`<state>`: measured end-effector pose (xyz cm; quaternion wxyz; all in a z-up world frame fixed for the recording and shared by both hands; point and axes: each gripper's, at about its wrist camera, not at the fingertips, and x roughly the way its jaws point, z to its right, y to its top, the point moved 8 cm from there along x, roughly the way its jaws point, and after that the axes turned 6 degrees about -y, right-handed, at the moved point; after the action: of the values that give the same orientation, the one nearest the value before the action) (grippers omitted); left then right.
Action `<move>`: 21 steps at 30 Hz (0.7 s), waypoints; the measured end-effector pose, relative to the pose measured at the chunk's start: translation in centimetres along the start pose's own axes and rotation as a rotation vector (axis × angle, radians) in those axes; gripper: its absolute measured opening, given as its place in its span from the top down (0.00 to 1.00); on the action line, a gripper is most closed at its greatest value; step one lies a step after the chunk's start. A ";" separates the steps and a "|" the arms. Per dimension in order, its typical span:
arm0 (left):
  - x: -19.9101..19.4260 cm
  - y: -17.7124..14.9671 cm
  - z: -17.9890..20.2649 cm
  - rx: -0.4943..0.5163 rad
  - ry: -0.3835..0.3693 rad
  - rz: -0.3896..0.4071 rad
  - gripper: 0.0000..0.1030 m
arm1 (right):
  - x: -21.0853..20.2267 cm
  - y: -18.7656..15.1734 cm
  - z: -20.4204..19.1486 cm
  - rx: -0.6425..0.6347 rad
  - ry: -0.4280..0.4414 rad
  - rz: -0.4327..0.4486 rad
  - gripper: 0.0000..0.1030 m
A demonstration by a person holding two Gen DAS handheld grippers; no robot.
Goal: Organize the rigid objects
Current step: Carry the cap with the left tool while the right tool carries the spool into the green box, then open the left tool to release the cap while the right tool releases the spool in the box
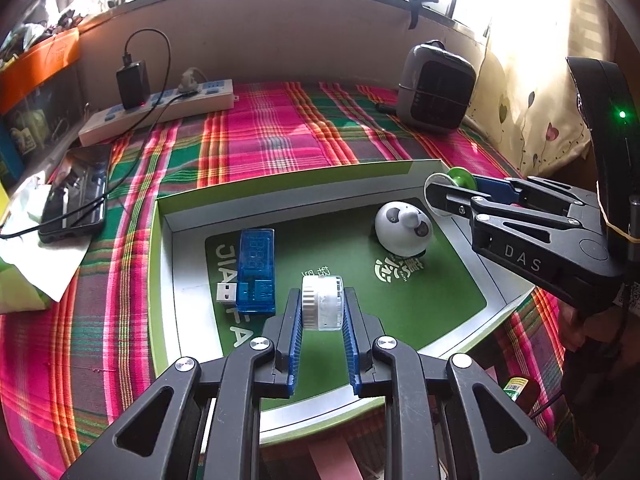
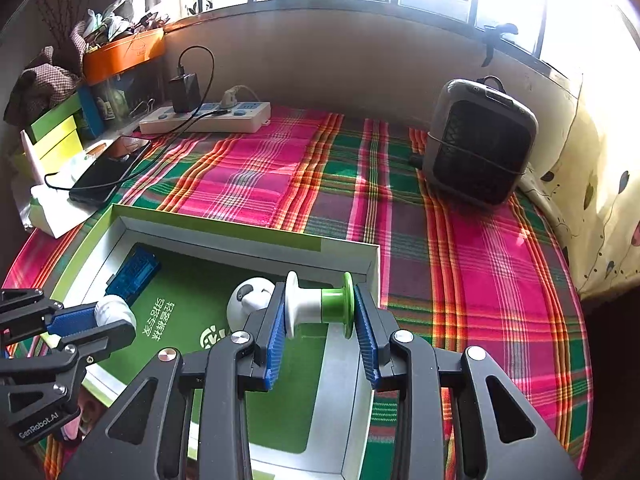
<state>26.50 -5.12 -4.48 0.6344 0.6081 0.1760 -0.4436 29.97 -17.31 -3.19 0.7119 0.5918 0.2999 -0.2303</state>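
Over the shallow green-lined cardboard box [image 1: 168, 216], both grippers loaded

Left gripper [image 1: 322, 308] jaws clamp a clear ribbed plastic cylinder [image 1: 322, 304]; right gripper [image 2: 320, 312] jaws clamp a white-and-green plastic spool [image 2: 320, 304]. Next up, probably lower and release.

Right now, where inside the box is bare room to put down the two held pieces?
Bare green liner lies between the panda figure and the box's near rim. The left is crowded by the blue USB tester. Outside the box, open plaid cloth stretches from power strip to heater.
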 end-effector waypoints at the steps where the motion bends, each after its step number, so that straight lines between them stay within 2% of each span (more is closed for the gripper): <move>1: 0.1 0.0 0.0 0.000 -0.002 0.000 0.83 | 0.2 0.1 -0.1 -0.002 -0.001 -0.001 0.67; 21: 1.4 0.0 -0.3 -0.002 0.011 -0.020 0.83 | 3.3 0.5 -1.1 0.033 0.049 -0.037 0.67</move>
<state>27.34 -5.39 -5.64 0.6296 0.6080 0.1862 -0.4463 32.49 -16.08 -5.29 0.6900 0.6034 0.3243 -0.2340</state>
